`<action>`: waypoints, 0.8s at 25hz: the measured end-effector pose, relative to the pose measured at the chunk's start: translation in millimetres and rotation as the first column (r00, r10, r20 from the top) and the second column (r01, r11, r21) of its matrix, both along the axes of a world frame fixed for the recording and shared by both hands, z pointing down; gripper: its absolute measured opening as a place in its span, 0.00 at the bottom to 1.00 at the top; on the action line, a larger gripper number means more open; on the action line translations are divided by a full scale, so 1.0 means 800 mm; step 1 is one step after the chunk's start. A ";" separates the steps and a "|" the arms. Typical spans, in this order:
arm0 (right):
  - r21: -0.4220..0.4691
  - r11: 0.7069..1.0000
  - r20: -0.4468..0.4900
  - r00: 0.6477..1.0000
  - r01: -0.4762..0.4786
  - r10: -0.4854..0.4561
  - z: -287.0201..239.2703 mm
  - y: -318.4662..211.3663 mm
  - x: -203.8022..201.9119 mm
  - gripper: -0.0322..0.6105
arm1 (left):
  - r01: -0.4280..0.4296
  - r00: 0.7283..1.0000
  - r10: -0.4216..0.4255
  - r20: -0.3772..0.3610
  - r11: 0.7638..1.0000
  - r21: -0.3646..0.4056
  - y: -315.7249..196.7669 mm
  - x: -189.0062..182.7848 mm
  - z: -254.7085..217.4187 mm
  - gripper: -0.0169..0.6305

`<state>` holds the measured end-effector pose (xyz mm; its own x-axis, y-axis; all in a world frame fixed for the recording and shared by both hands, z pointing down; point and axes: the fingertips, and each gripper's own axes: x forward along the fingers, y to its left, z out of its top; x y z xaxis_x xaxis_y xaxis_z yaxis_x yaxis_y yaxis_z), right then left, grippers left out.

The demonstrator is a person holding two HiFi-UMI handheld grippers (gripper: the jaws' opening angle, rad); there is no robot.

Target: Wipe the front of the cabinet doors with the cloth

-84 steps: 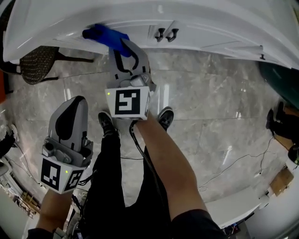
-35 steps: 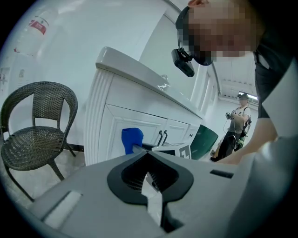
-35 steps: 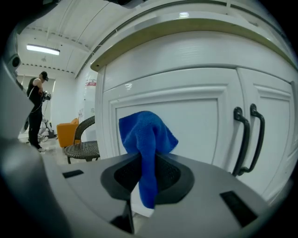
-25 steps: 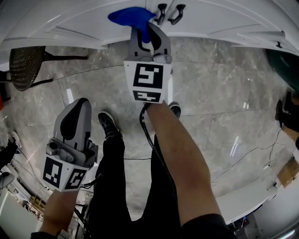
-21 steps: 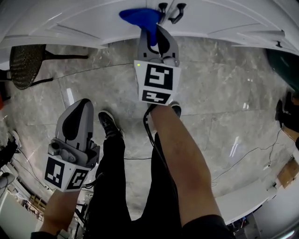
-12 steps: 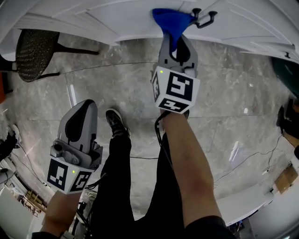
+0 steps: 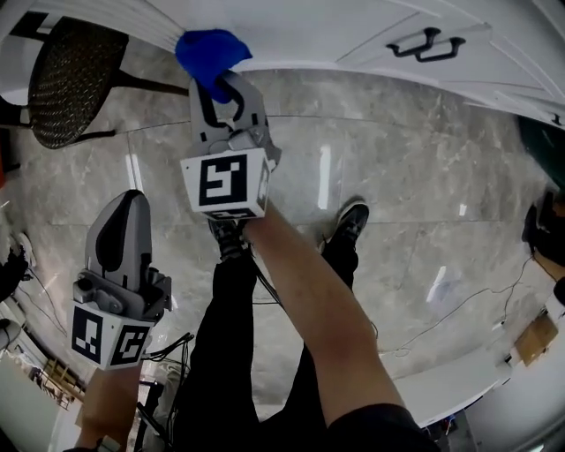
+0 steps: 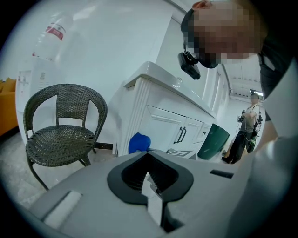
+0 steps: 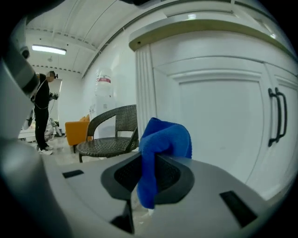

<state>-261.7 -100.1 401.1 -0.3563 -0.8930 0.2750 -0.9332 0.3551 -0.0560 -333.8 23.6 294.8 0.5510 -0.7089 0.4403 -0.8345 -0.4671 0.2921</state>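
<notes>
The cloth [image 7: 212,53] is a bright blue, fluffy rag bunched into a soft lump. One fold hangs down between the jaws of the right gripper [image 7: 219,84], which are clenched on it; the right gripper view shows the pinch plainly, with the cloth [image 9: 163,144] bulging above the right gripper [image 9: 148,179]. It is held up in front of the white cabinet doors [image 7: 335,26], before the plain panel [image 9: 219,121] beside the fluted corner post [image 9: 145,93]. No view settles whether it presses on the door.

Half a second ago the cloth sat just beside the pair of black handles [image 7: 428,44]. Now it is at the cabinet's left end, near the wicker chair [image 7: 62,84], and the handles lie well off to the right.

No brand can be read. The marker cube [image 7: 225,181] on the right gripper bears black-and-white square patterns, as does the one on the left. A white label with a red band [image 9: 103,80] hangs on the far wall, its print too small to read.

The left gripper [image 7: 126,212] is low beside the person's left leg over the grey marble floor [image 7: 397,177], much as before. Its jaws are clenched together with nothing between them, as the left gripper view [image 8: 148,174] shows.
</notes>
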 end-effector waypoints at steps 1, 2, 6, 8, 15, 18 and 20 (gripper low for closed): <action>-0.010 1.000 0.004 1.000 0.007 -0.007 0.013 -0.005 -0.009 0.14 | -0.002 1.000 0.002 0.005 1.000 -0.001 0.000 -0.002 0.003 0.02; -0.028 1.000 0.004 1.000 0.010 -0.010 0.026 -0.012 -0.011 0.14 | -0.004 1.000 0.004 0.007 1.000 -0.003 0.000 -0.002 0.006 0.02; -0.077 0.997 -0.007 1.000 0.019 -0.020 0.058 -0.034 0.008 0.14 | -0.009 1.000 0.009 -0.006 1.000 -0.021 0.004 0.011 0.016 0.02; -0.066 0.997 -0.020 0.999 0.046 -0.047 0.056 -0.036 0.018 0.14 | -0.015 1.000 0.015 -0.012 1.000 -0.020 0.004 0.027 0.016 0.02; -0.067 0.994 -0.005 0.996 -0.086 0.086 0.044 -0.031 0.142 0.14 | -0.071 0.997 0.071 -0.018 0.997 0.016 0.000 0.113 0.018 0.02; -0.094 0.989 -0.055 0.992 -0.116 0.112 0.064 -0.025 0.200 0.14 | -0.075 0.997 0.076 -0.012 0.997 0.023 -0.005 0.142 0.024 0.02; -0.108 0.984 -0.090 0.987 -0.139 0.130 0.078 -0.022 0.239 0.14 | -0.067 0.998 0.068 -0.017 0.998 0.020 -0.006 0.158 0.026 0.02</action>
<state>-70.7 -117.8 463.9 -0.2069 -0.8927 0.4004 -0.9751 0.2214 -0.0101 -207.8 19.0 315.8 0.6055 -0.6783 0.4163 -0.7956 -0.5280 0.2971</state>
